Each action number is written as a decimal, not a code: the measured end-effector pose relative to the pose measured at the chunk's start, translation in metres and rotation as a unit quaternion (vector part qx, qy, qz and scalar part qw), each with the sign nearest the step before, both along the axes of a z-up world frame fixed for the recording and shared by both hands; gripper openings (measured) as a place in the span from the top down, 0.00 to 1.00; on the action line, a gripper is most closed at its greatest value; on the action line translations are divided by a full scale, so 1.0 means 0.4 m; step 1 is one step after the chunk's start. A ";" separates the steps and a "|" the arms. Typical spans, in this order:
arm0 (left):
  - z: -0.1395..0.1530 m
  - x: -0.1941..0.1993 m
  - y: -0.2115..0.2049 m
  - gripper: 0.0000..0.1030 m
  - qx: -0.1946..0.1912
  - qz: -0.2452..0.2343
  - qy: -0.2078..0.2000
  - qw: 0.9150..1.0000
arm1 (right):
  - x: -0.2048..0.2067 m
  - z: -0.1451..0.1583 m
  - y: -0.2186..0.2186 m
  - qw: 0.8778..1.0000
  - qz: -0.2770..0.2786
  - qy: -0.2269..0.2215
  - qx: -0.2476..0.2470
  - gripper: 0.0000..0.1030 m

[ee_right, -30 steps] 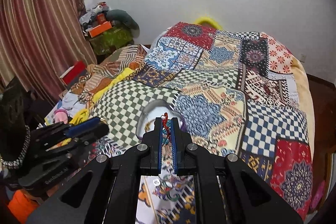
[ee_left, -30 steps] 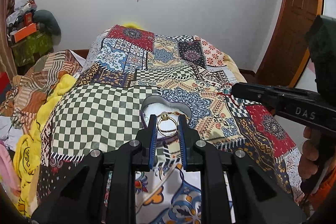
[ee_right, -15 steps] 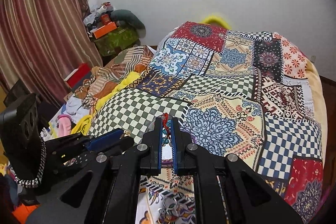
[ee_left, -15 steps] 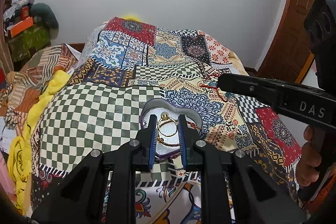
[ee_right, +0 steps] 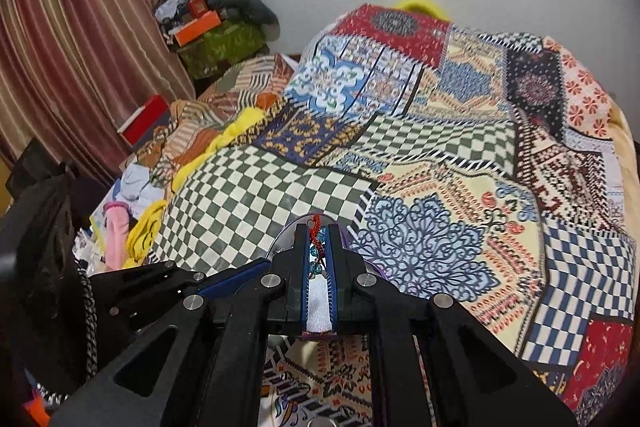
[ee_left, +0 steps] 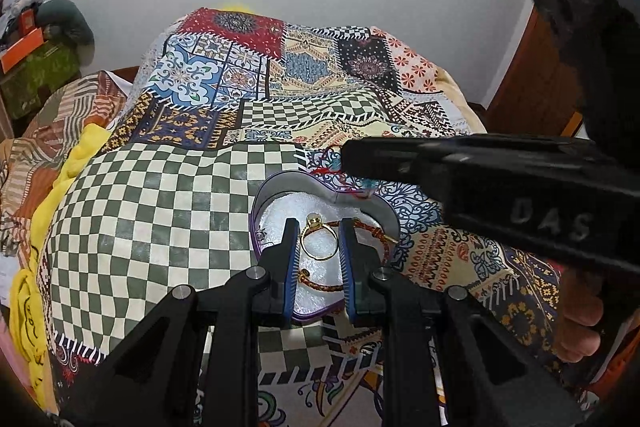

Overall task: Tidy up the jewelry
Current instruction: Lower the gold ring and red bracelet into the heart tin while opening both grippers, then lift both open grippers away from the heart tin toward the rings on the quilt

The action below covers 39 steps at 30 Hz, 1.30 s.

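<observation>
Gold ring [ee_left: 319,241] is held between the blue pads of the left claw [ee_left: 319,259], lower centre of the left wrist frame, jaws narrowly parted around it. It is hung just above the white lining of the heart-shaped box [ee_left: 280,187]. A braided red-gold bracelet [ee_left: 320,283] is seen lying inside the box. Red beaded string [ee_right: 316,231] with blue beads is pinched in the right claw [ee_right: 318,247], jaws almost fully closed, centre of the right wrist frame, over the box's edge. Box is set on the patchwork bedspread [ee_left: 160,207] of the bed.
</observation>
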<state>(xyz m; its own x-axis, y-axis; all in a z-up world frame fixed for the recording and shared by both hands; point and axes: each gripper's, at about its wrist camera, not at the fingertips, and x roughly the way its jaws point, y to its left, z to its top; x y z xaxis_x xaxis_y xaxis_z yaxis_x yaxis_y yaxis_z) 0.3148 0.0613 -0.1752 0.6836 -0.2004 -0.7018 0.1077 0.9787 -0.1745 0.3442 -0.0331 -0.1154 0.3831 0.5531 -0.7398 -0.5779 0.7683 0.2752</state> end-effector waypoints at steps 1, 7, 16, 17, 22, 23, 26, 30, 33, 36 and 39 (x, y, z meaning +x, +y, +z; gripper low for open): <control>-0.003 0.003 0.002 0.83 -0.001 0.000 0.002 1.000 | 0.005 -0.007 0.005 1.000 0.003 0.006 -0.003 0.94; -0.013 0.012 0.016 0.83 -0.007 0.004 0.011 1.000 | 0.018 -0.039 0.021 0.999 0.011 0.027 -0.017 0.93; -0.010 0.005 0.025 0.83 -0.001 0.017 0.009 1.000 | 0.028 -0.053 0.009 0.998 0.005 0.054 -0.019 0.93; -0.008 0.002 0.026 0.83 -0.001 0.017 0.009 1.000 | 0.027 -0.052 0.007 0.998 0.004 0.055 -0.020 0.93; 0.011 -0.021 0.030 0.82 0.004 0.022 0.006 1.000 | 0.009 -0.035 -0.016 0.999 -0.006 0.048 -0.022 0.84; 0.016 -0.026 0.032 0.82 0.006 0.023 0.005 1.000 | 0.004 -0.029 -0.021 0.999 -0.009 0.044 -0.022 0.82; 0.034 -0.043 0.037 0.81 0.009 0.028 0.001 1.000 | -0.017 -0.008 -0.032 0.999 -0.014 0.026 -0.027 0.76; 0.060 -0.072 0.044 0.67 0.014 0.036 -0.006 0.999 | -0.053 0.022 -0.046 0.999 -0.018 0.002 -0.032 0.66; 0.077 -0.098 0.048 0.64 0.017 0.041 -0.011 0.999 | -0.084 0.043 -0.056 0.999 -0.022 -0.018 -0.038 0.61; 0.089 -0.119 0.048 0.64 0.020 0.042 -0.011 0.999 | -0.114 0.062 -0.063 0.998 -0.022 -0.036 -0.046 0.61; 0.104 -0.146 0.047 0.64 0.022 0.043 -0.011 0.999 | -0.144 0.079 -0.074 0.997 -0.023 -0.050 -0.048 0.61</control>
